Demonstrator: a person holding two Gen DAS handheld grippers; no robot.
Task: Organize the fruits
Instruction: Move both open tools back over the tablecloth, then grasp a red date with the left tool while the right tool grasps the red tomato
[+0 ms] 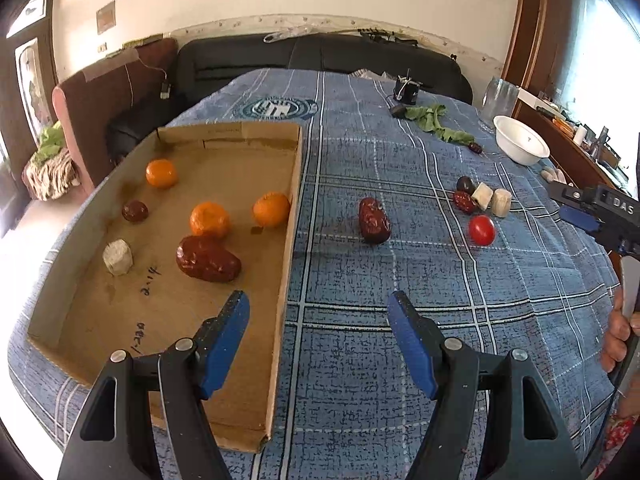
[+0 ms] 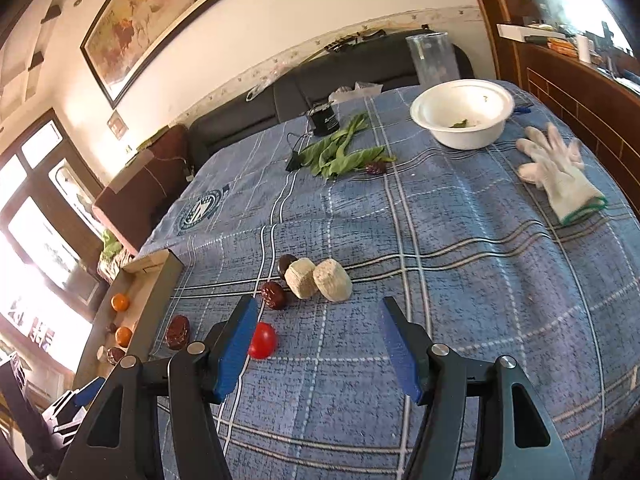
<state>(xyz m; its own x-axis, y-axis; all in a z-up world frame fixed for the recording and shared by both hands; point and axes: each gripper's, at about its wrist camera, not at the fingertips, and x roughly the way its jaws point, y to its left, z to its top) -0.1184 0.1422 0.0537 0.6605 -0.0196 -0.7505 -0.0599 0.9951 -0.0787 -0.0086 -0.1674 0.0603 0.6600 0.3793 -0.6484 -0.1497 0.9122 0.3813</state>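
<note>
A cardboard tray [image 1: 120, 320] lies on the blue plaid cloth at the left. It holds three oranges [image 1: 209, 219], a large red date [image 1: 208, 260], a small dark fruit [image 1: 135, 211] and a pale cylinder piece [image 1: 117, 257]. On the cloth lie a red date [image 1: 374, 221] [image 2: 178, 331], a cherry tomato [image 1: 481, 230] [image 2: 262, 341], and a cluster of two pale pieces [image 2: 318, 279] with dark dates [image 2: 274, 294]. My left gripper [image 1: 320, 308] is open and empty above the tray's right wall. My right gripper [image 2: 318, 310] is open and empty near the tomato.
A white bowl [image 2: 496, 128] [image 1: 520, 145] stands at the far right with a glass jar [image 2: 434, 58] behind it. Green leaves [image 2: 340, 152] and a small black device [image 2: 325, 119] lie at the back. A white glove [image 2: 560, 172] lies at the right edge.
</note>
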